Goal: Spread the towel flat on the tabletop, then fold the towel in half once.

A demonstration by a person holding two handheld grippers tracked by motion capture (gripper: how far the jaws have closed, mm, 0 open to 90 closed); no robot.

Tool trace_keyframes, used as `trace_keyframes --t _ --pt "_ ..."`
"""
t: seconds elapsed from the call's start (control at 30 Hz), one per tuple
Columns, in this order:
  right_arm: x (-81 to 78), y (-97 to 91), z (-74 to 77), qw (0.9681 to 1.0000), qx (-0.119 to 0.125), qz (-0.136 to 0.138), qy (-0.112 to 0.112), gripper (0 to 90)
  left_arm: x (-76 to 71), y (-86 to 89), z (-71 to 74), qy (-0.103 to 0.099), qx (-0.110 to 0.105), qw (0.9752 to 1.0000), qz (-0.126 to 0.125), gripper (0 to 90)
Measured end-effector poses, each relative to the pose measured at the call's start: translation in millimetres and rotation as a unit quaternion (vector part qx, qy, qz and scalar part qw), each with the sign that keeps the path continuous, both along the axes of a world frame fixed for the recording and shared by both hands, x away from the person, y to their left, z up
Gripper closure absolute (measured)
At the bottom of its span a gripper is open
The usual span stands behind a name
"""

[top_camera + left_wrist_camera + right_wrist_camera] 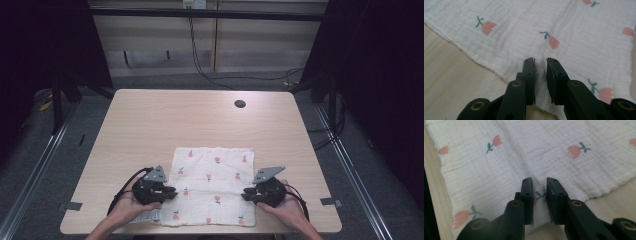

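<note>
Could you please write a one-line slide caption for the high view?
Two hand-held black grippers, left gripper and right gripper, meet opposite side edges of a white tulip-print muslin cloth on a light wooden table.

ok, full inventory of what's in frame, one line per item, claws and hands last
cloth: 1, white with pink flower print, flat on the near half of the table, a small tag at its near left corner
table: 1, light wood, centre of high view
hole: 1, dark, far right of tabletop
cables: several, black, on the floor behind the table
left claw: 1, black, at the cloth's left edge, narrow gap between jaws, cloth in the gap
right claw: 1, black, at the cloth's right edge, same
hands: 2, near edge
</note>
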State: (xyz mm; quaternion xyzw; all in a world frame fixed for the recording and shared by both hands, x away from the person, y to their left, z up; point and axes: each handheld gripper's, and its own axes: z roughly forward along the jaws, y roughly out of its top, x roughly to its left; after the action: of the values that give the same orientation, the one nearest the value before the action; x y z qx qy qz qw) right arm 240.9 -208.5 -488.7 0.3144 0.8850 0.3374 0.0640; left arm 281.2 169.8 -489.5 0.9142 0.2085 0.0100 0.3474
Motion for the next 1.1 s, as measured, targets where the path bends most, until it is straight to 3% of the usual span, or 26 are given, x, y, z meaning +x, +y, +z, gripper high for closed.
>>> trace_keyframes --t 0.07,0.3,0.43,0.5,0.53,0.67,0.73,0.83,0.9,0.97,1.1 --pt "3.0 -1.4 2.7 0.9997 0.024 0.002 -0.001 68.5 1.6 -0.5 -0.4 0.0 -0.002 1.0 0.006 68.5" --pt "25.7 -13.2 13.0 0.9975 0.037 -0.05 -0.033 60.5 15.0 3.6 8.0 -0.005 -0.03 0.9988 0.038 53.2" --pt "51.3 -25.6 13.1 0.9943 0.041 -0.093 -0.034 57.9 30.9 6.9 8.7 -0.002 -0.044 0.9967 0.069 49.7" --pt "64.8 -29.5 11.8 0.993 0.037 -0.106 -0.039 57.9 38.8 7.0 8.3 0.003 -0.036 0.9963 0.078 49.2" --pt "78.7 -32.1 8.9 0.9918 0.034 -0.117 -0.037 58.8 41.5 6.4 8.6 0.001 -0.036 0.9962 0.079 48.4" --pt "92.8 -32.7 5.4 0.9912 0.02 -0.126 -0.037 57.5 50.6 3.7 12.8 -0.01 -0.038 0.9957 0.084 47.8" --pt "108.4 -33.6 4.2 0.99 0.016 -0.132 -0.045 56.0 57.3 4.0 17.4 -0.017 -0.049 0.9939 0.097 47.8" --pt "115.5 -32.7 3.7 0.9894 0.009 -0.135 -0.055 53.5 67.7 3.5 23.3 -0.02 -0.06 0.9921 0.109 47.7" --pt "119.5 -31.0 2.5 0.9901 0.016 -0.132 -0.045 53.4 76.0 3.5 23.2 0.0 -0.083 0.9898 0.116 48.4" --pt "122.1 -28.1 -0.2 0.9904 0.005 -0.128 -0.051 53.5 82.8 -0.1 21.3 -0.008 -0.075 0.9889 0.128 49.0" --pt "126.7 -29.6 -9.2 0.991 0.009 -0.127 -0.041 52.5 95.6 -5.6 16.8 -0.005 -0.067 0.9886 0.134 49.1"
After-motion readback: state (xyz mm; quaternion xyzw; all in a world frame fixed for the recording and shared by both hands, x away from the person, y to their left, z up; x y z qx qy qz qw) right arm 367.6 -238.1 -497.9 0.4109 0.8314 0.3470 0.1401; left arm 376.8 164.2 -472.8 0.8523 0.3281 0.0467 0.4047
